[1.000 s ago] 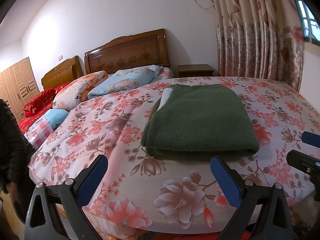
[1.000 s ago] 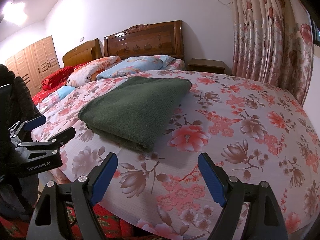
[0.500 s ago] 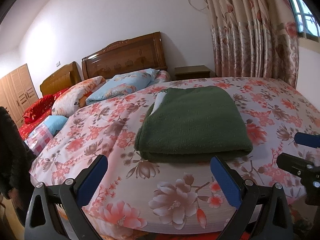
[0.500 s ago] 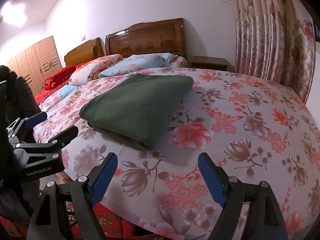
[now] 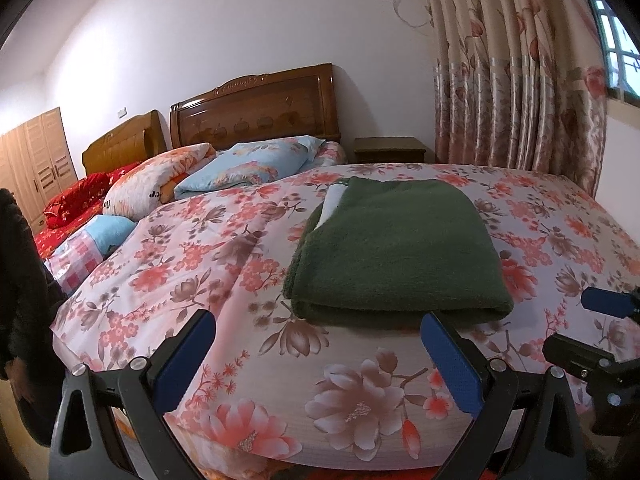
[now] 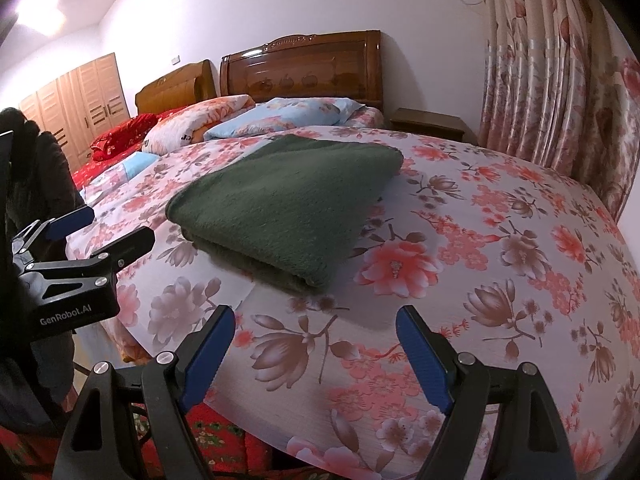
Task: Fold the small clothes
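A dark green garment [image 5: 400, 248] lies folded into a thick rectangle on the floral bed cover [image 5: 224, 248]; a white piece shows at its far left edge. It also shows in the right wrist view [image 6: 288, 200]. My left gripper [image 5: 320, 356] is open and empty, just short of the garment's near edge, at the foot of the bed. My right gripper [image 6: 316, 352] is open and empty, near the bed's edge, in front of the garment's near right corner. The left gripper [image 6: 80, 236] also shows at the left of the right wrist view.
Pillows [image 5: 248, 164] and wooden headboards [image 5: 256, 108] are at the far end. A nightstand [image 5: 390, 150] and floral curtain [image 5: 520, 80] stand at the right. A second bed with red bedding [image 5: 80, 196] and a wardrobe [image 5: 36, 160] are at the left.
Both grippers have drawn back and lowered slightly from the bed, so the garment sits a little farther off. Both stay open. The garment has not moved.
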A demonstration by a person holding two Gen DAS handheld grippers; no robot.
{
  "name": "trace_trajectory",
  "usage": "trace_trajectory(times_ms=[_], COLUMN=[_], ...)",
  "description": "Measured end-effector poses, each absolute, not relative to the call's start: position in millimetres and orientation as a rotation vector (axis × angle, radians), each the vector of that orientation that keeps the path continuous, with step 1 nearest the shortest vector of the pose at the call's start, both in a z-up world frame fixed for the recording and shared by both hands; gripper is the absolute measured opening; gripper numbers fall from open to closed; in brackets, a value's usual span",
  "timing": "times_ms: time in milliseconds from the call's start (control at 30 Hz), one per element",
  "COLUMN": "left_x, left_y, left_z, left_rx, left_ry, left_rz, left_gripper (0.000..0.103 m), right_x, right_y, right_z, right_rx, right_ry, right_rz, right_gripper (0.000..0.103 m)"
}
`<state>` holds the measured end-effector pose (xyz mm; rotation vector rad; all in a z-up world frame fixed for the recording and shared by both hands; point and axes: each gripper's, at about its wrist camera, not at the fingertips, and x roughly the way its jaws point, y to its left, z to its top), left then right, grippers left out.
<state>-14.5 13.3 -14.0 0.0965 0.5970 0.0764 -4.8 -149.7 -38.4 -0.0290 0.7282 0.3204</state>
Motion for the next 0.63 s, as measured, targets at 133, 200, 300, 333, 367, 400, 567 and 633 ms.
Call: trace_trajectory(times_ms=[133,200,300,333,367,400,567,633], left_x=[-13.8,-14.0,-14.2,-13.8,-13.7,-13.5,-12.4,-11.4], left_y=[14.6,14.6,17.5,18.8,20.4,22.9,30.5,31.8], left_z=[-14.0,-13.8,-14.5,-14.4,-13.8,-13.2,-13.3,-14.5], left_rx=[0.089,0.088,0.081,0.079,0.076,0.070,0.051,0.046], left_ry=[0.599,0.600,0.605,0.605,0.604,0.603,0.607,0.615], left_rz=[0.079,0.078,0.078,0.081,0.085,0.088,0.096,0.094], left_gripper=[0.103,0.103,0.103,0.103,0.103,0.103,0.103,0.103], right_x=[-4.5,-4.5,-2.1,-0.8,-0.1,1.0,2.3,2.8], right_y=[-148.9,-148.8,-149.3,-150.0,-150.1,-149.8,-145.4,-143.4], right_z=[-38.9,-38.9,-39.3,-39.0,-38.8,-38.1,-37.4,-37.8], right_rx=[-0.030,-0.030,-0.021,-0.011,-0.006,-0.003,-0.007,-0.010], right_ry=[0.729,0.730,0.738,0.738,0.737,0.735,0.735,0.738], right_rz=[0.321,0.321,0.316,0.312,0.310,0.309,0.314,0.321], right_gripper=[0.084,0.084,0.084,0.084,0.084,0.084,0.084,0.084])
